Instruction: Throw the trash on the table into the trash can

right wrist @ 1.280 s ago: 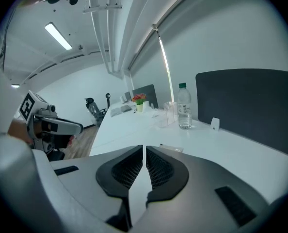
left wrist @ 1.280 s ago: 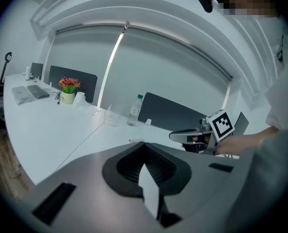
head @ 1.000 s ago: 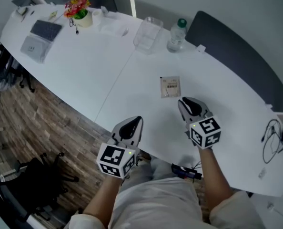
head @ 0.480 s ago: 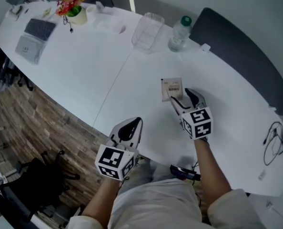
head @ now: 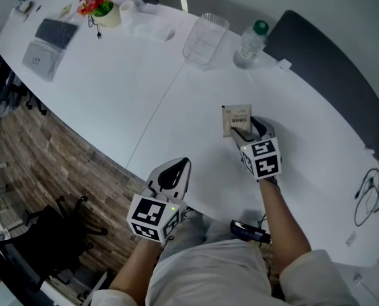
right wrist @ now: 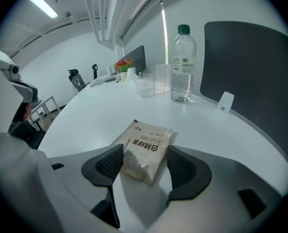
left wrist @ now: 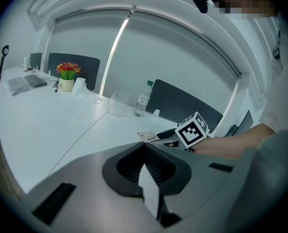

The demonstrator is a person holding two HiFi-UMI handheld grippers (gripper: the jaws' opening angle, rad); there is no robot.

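Right gripper view shows the right gripper (right wrist: 145,150) nearest. Its jaws have just been opening and stand wide, straddling the packet (right wrist: 151,137) without pinching it. The packet is a flat, matte beige sachet lying on the smooth white counter (right wrist: 86,115). The left gripper (left wrist: 145,147) has its jaws closed and empty. Farther off stands a clear plastic bottle (right wrist: 183,67). No trash can is visible, so I judge that grasping and binning remain.

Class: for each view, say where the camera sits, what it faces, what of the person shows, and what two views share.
Head view: on head, steeply down at table; forearms, left gripper, right gripper.
Left gripper view: along its shut jaws toward right gripper; right forearm.
Right gripper view: along jaws just opening, packet between; person unclear.
Shared: packet, all views.
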